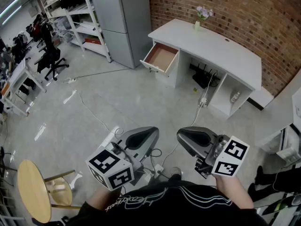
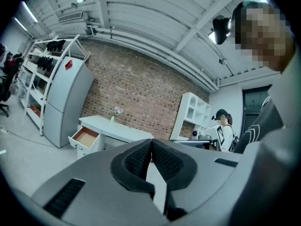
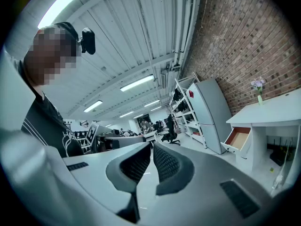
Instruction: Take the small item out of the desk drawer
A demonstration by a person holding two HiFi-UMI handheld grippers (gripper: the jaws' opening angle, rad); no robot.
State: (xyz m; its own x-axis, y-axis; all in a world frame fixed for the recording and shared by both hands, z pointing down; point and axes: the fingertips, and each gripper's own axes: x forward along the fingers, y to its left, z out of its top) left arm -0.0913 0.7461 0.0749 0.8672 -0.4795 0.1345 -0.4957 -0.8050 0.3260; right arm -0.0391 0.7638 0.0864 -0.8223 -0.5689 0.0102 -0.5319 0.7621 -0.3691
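Note:
The white desk [image 1: 221, 46] stands against the brick wall, and its top left drawer [image 1: 161, 57] is pulled open. Only a bare brown bottom shows inside; I see no small item in it. My left gripper [image 1: 151, 133] and right gripper [image 1: 182, 135] hover close to my body, far from the desk, tips near each other. Both are shut and hold nothing. In the left gripper view the gripper [image 2: 151, 142] has the drawer [image 2: 86, 136] off to its left. For the right gripper [image 3: 153, 146] the drawer [image 3: 239, 138] lies at the right.
A vase of flowers [image 1: 198, 24] stands on the desk. A grey cabinet [image 1: 122, 22] and white shelves [image 1: 70, 13] are left of it. Cables [image 1: 94, 112] trail over the floor; a round wooden stool [image 1: 33, 189] is near my left. Another person [image 2: 223, 128] stands in the background.

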